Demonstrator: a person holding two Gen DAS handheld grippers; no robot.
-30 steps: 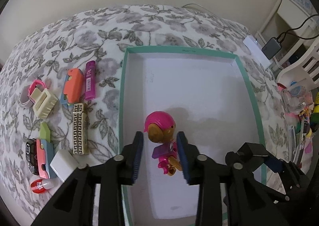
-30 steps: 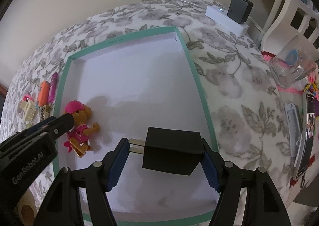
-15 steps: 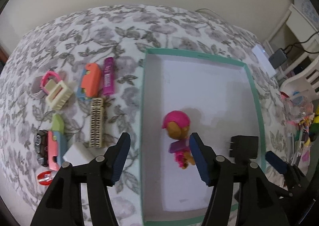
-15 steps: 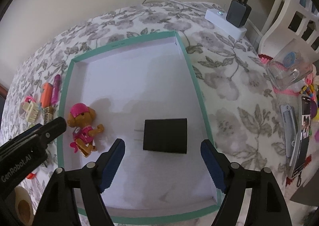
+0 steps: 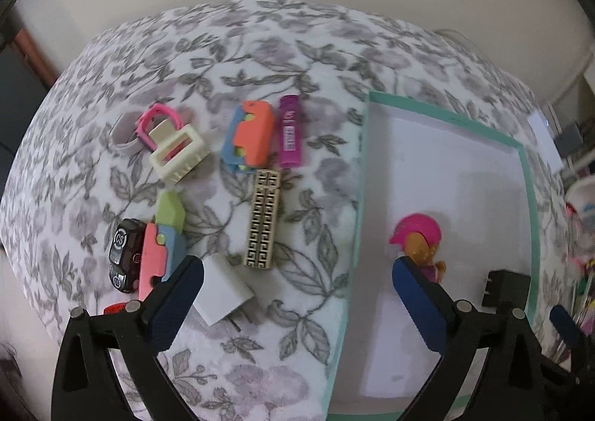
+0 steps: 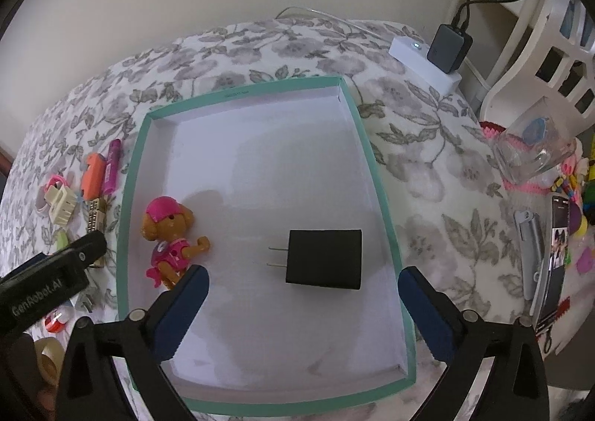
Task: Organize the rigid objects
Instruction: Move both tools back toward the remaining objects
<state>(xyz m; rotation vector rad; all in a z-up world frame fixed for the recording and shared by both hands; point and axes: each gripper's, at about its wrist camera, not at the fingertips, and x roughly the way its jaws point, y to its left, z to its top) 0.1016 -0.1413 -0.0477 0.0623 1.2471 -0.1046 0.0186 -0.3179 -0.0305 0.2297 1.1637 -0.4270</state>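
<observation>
Floral cloth on the worktop (image 5: 260,49) carries the whole unsorted pile on the left: a cream clip (image 5: 177,153), an orange car (image 5: 250,136), a purple tube (image 5: 290,131), a patterned gold case (image 5: 263,218), a black car (image 5: 124,253) and a white plug (image 5: 223,292) nearest the camera. So what just changed: a second ago the left gripper (image 5: 293,304) was clamped on the pup figure (image 6: 169,240) inside the tray (image 6: 379,175), now its jaws are opening to about full width with nothing between them, and it has slid left so it hangs over the cloth between the white plug and the tray edge. The pup lies by the tray's left wall. Further right, same story: the right gripper (image 6: 299,311) has let go of the black charger (image 6: 323,259), which sits flat on the tray floor, prongs pointing left, with the jaws opening wide and clear of it on both sides. My read is two items are sorted and both hands are free, so the left one probably goes for the pile next, maybe that white plug.
</observation>
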